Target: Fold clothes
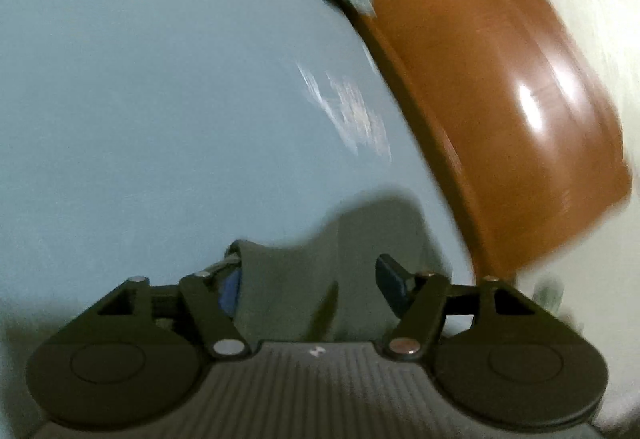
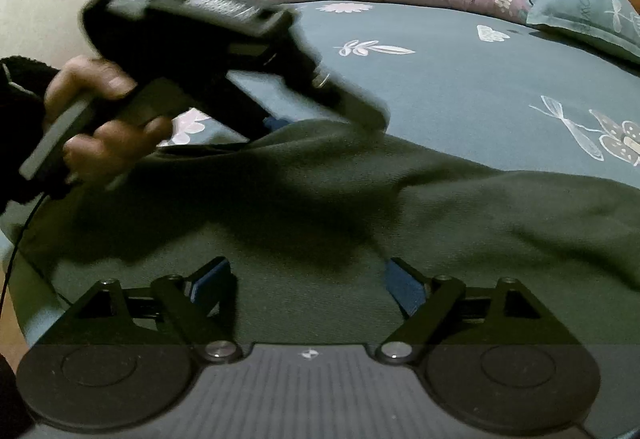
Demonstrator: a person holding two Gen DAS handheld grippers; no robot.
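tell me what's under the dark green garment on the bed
The dark green garment lies on the blue floral bedsheet, which shows all around its far edge. Whether anything else sits beneath the cloth cannot be seen; it covers that area.

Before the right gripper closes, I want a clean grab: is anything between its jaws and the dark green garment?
Nothing visible. The right gripper is open directly over the dark green garment on the bedsheet. The left gripper works the garment's far edge, clear of it.
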